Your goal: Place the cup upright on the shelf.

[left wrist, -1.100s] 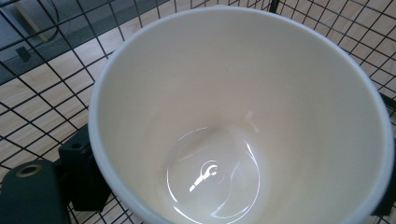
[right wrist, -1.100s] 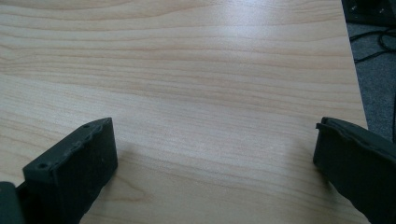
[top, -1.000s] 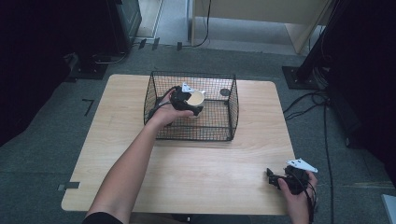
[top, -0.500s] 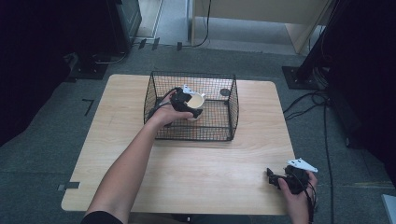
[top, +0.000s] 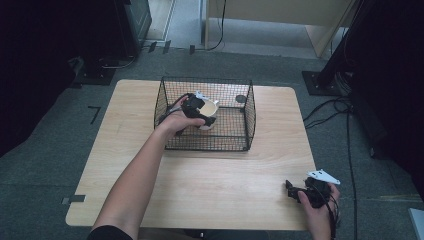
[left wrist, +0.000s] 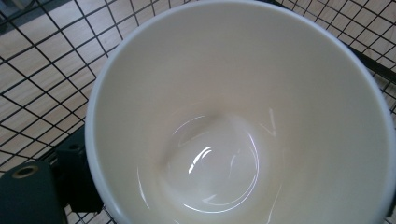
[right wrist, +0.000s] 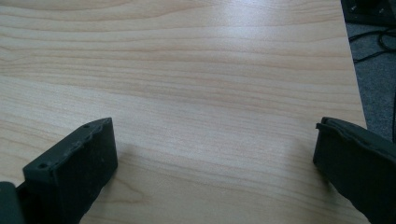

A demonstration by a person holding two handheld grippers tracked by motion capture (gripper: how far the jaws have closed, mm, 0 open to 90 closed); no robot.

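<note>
Little shift since earlier frame: my left gripper [top: 197, 111] stays inside wire basket [top: 248, 115], clenched on cream cup [left wrist: 243, 116], cup at 3 o'clock of hand, mouth up. Right gripper [top: 300, 191] released, idle at table [top: 125, 150] 5 o'clock corner.

No legible text or markings.

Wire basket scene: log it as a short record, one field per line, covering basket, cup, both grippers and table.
basket: black wire basket at the table's far middle, open top
cup: cream cup inside the basket, empty, glossy inside
left gripper: left gripper reaches into the basket at the cup; one jaw outside the cup's rim, grip cannot be confirmed
right gripper: right gripper at the near right corner, jaws wide apart, holding nothing
table: light wooden table
</note>
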